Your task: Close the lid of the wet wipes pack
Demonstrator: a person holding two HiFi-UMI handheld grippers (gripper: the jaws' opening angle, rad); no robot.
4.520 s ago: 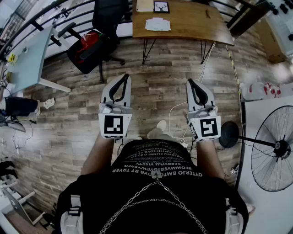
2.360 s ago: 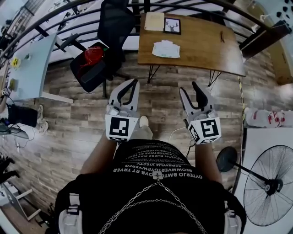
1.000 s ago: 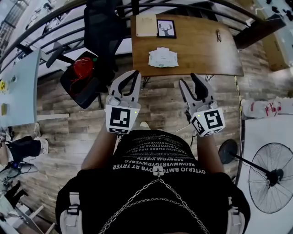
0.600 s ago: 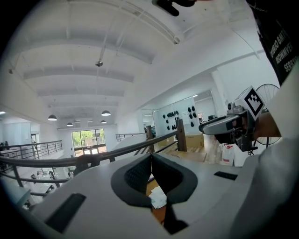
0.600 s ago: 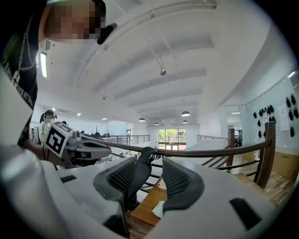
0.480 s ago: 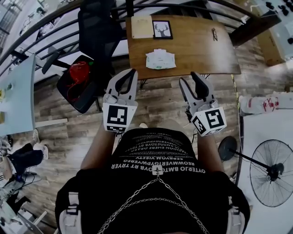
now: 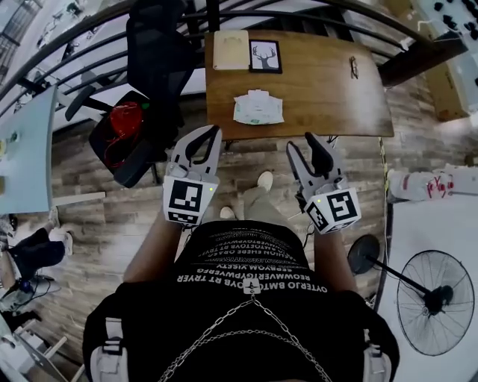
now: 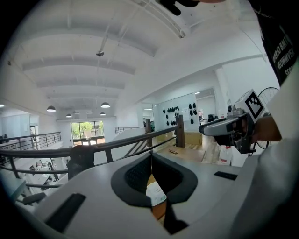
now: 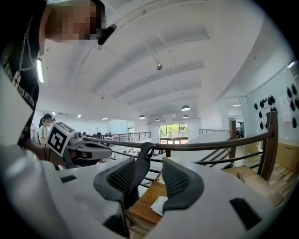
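The wet wipes pack [image 7: 258, 109] lies flat on the near half of a brown wooden table [image 7: 328, 89]; it is white with some green print. In the gripper views the wet wipes pack [image 8: 155, 193] [image 9: 159, 204] shows small past the jaws. Both grippers hang in the air over the floor, short of the table's near edge. My left gripper [image 7: 214, 131] has its tips touching, with nothing between them. My right gripper [image 7: 302, 143] stands open and empty, a clear gap between its pads [image 9: 180, 179]. Whether the pack's lid is up is too small to tell.
A framed deer picture [image 7: 264, 56] and a pale board [image 7: 231, 39] sit at the table's far edge, and a small dark object [image 7: 352, 67] lies to the right. A black chair with a red item [image 7: 127, 123] stands left; a floor fan [image 7: 437, 298] stands right. A railing [image 7: 299, 15] runs behind.
The person has stepped closer to the table, which now sits lower and nearer in the head view. Both grippers have drifted forward and a little down. Neither gripper's jaws have changed.
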